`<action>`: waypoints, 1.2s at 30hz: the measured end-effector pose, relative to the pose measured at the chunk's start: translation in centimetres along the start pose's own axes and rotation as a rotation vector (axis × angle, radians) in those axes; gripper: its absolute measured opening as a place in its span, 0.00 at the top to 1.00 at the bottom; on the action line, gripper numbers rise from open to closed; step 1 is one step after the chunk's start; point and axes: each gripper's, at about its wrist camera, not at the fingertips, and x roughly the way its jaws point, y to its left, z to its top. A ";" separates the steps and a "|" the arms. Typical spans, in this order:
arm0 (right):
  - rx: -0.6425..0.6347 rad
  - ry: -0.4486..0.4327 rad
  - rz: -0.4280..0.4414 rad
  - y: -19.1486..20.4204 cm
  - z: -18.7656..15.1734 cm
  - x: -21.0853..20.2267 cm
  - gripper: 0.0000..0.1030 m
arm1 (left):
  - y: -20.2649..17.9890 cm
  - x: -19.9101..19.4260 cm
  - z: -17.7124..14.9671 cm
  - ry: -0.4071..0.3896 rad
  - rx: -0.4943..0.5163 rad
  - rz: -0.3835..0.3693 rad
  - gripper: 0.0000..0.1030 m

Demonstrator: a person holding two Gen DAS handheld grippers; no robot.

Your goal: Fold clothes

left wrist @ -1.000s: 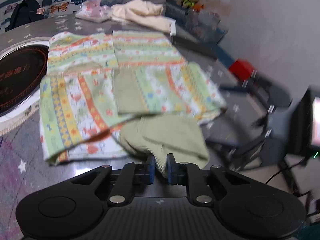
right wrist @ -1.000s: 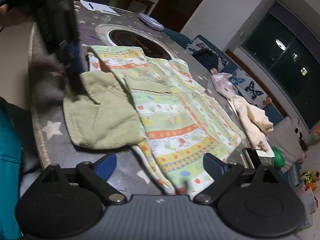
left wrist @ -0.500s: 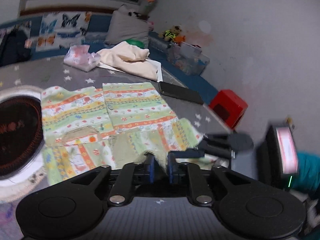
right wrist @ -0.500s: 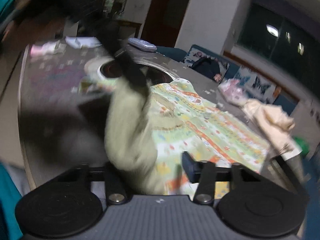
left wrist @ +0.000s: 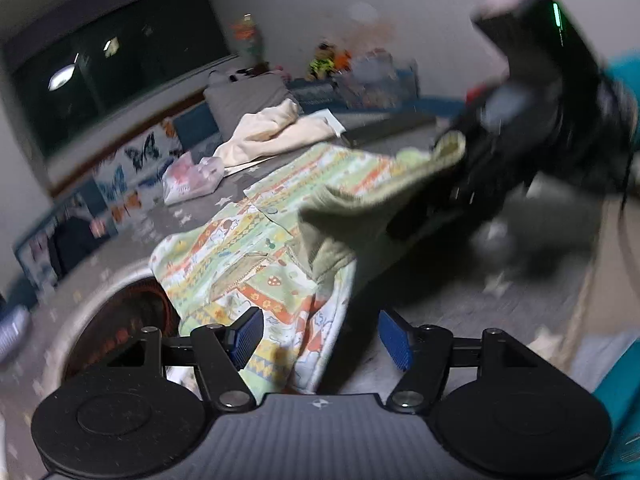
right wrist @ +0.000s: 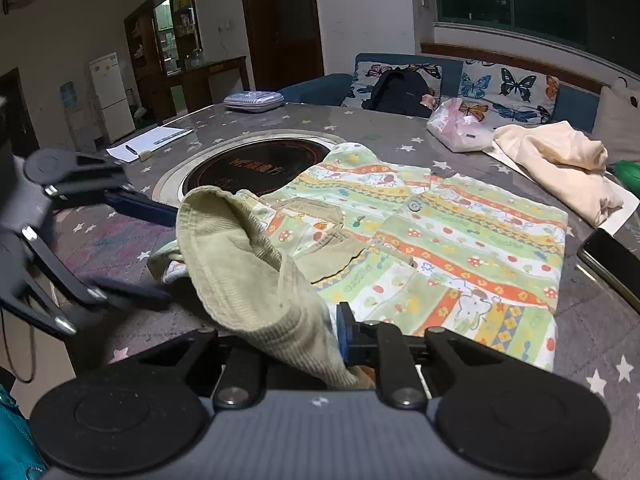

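Observation:
A child's patterned shirt (right wrist: 440,248) with green, orange and yellow bands lies flat on the grey star-print table (right wrist: 360,124). Its olive corduroy hood (right wrist: 244,264) is lifted off the table. My right gripper (right wrist: 320,340) is shut on the hood's edge and holds it up. In the left wrist view the shirt (left wrist: 256,248) lies ahead and the hood (left wrist: 368,204) hangs from the blurred right gripper (left wrist: 452,168). My left gripper (left wrist: 320,334) is open and empty above the shirt's near edge; it also shows at the left of the right wrist view (right wrist: 132,248).
A round dark hotplate (right wrist: 256,164) is set into the table beside the shirt. A cream garment (right wrist: 560,164), a pink plastic bag (right wrist: 456,128), a phone (right wrist: 612,264), papers with a pen (right wrist: 148,140) and a striped case (right wrist: 252,101) lie around. A butterfly-print sofa (right wrist: 500,84) stands behind.
My left gripper has let go of the hood and opened. My right gripper has closed on the hood and lifted it over the shirt. Both views have swung.

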 end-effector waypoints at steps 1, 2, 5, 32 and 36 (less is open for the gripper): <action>-0.006 -0.002 -0.005 0.2 0.0 -0.1 0.88 | -0.4 0.5 -0.2 0.002 0.039 0.012 0.39; -0.012 -0.004 -0.010 0.3 -0.1 -0.2 0.89 | -0.5 0.8 -0.3 0.009 0.060 0.011 0.43; -0.031 -0.014 -0.024 0.8 -0.3 -0.5 0.91 | -0.8 1.9 -0.7 0.033 0.121 0.010 0.76; -0.199 0.049 0.142 4.2 3.8 -8.1 0.94 | 5.9 -6.6 1.2 -0.040 -0.175 -0.311 0.93; -0.206 0.067 0.137 1.9 6.2 -4.6 0.94 | 8.9 -2.8 1.9 -0.009 -0.199 -0.293 0.93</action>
